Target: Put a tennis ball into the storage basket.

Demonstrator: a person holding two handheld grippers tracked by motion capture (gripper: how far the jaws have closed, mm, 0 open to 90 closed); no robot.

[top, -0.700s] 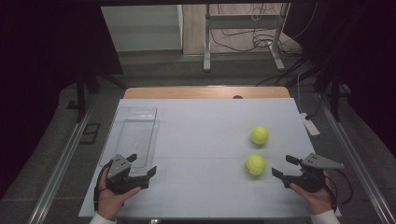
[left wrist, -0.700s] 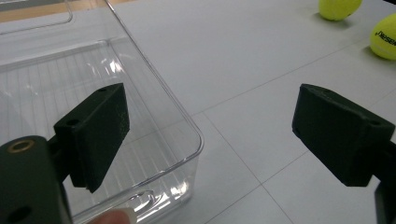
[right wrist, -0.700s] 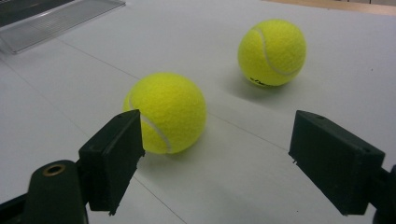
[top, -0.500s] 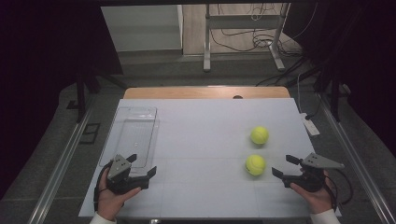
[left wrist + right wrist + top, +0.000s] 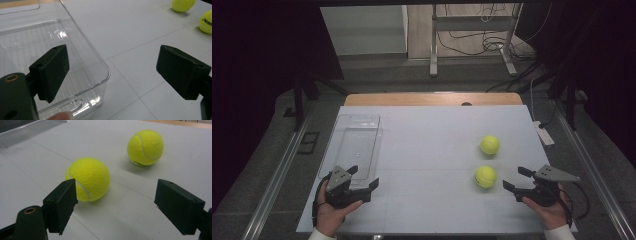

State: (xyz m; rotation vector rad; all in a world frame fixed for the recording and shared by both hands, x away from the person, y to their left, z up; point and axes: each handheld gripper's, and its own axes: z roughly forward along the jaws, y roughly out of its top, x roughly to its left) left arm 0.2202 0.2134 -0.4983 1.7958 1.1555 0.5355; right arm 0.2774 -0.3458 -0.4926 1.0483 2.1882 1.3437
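Two yellow tennis balls lie on the white table: the near ball point(image 5: 485, 176) point(image 5: 88, 178) and the far ball point(image 5: 489, 144) point(image 5: 145, 147). My right gripper point(image 5: 515, 179) point(image 5: 113, 205) stands open just right of the near ball, which sits a little ahead of its left jaw. My left gripper point(image 5: 363, 176) point(image 5: 112, 72) is open at the table's front left, its jaws straddling the near corner of a clear plastic bin point(image 5: 353, 145) point(image 5: 82, 50). Both balls show far off in the left gripper view: near ball point(image 5: 206, 21), far ball point(image 5: 183, 5).
The white table top point(image 5: 432, 150) ends in a wooden strip point(image 5: 432, 99) at the back. A white power strip point(image 5: 544, 133) lies at the right edge. Behind the table are a metal frame's legs and cables on the floor.
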